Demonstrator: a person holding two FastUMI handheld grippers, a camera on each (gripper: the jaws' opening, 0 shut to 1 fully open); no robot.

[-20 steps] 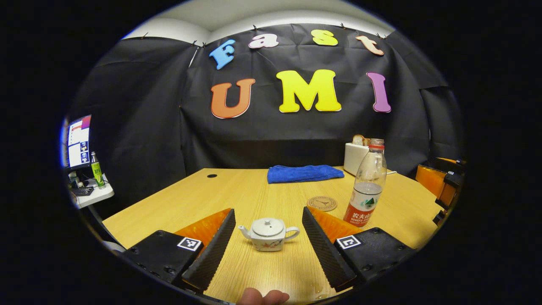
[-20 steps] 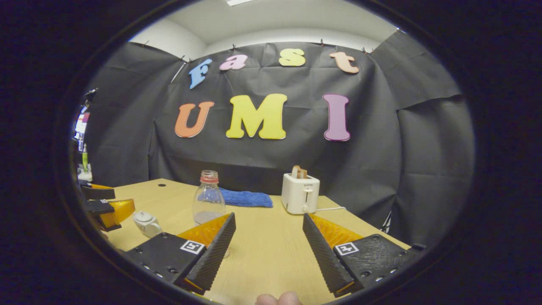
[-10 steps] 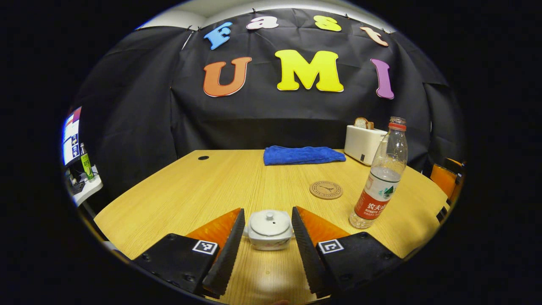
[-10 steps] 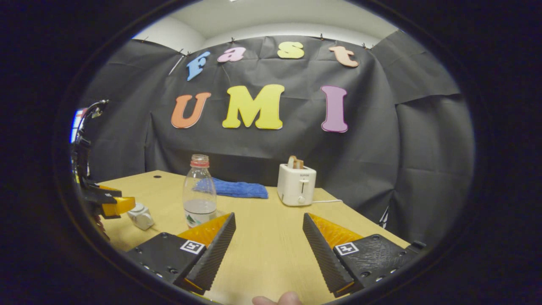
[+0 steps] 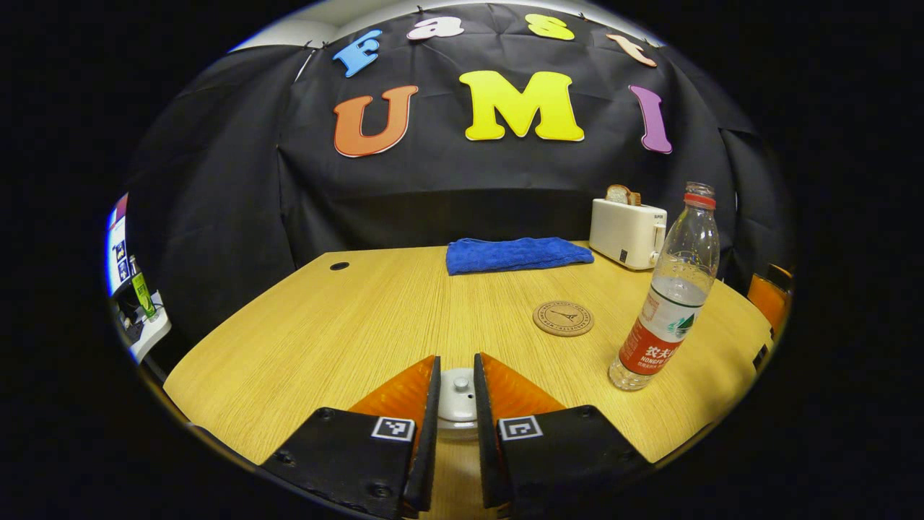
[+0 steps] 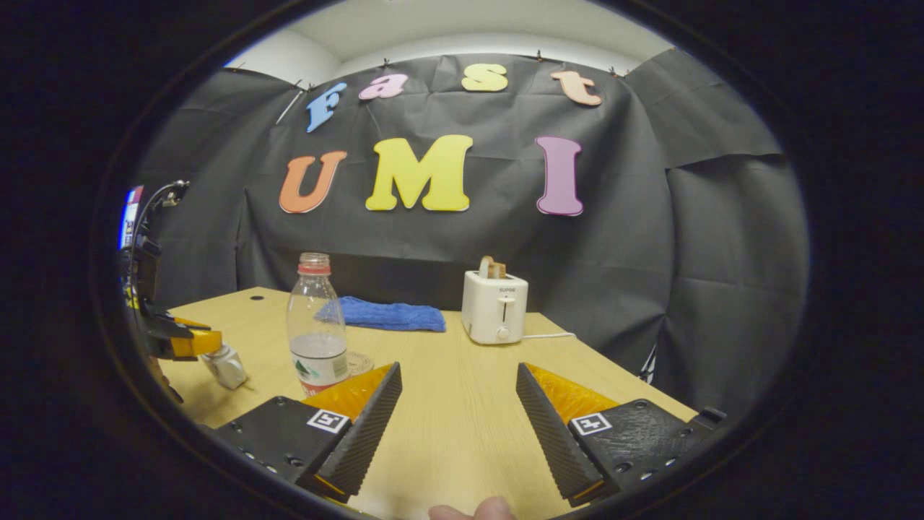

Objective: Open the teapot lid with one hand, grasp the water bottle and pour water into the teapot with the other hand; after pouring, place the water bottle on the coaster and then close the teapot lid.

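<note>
The left claw (image 5: 455,404) has its two fingers drawn in close around the lid (image 5: 457,385) of the white teapot (image 6: 225,365), which sits low between them on the wooden tabletop (image 5: 375,310), though whether they actually press on it I cannot tell. Ahead and to the right of that claw stand the round coaster (image 5: 563,318) and, nearer its right side, the uncapped water bottle (image 5: 668,289), partly full. The right claw (image 6: 456,408) hangs spread wide over bare tabletop, the bottle just beyond its left finger, a white toaster (image 6: 494,308) and blue towel (image 6: 390,315) farther ahead.
</note>
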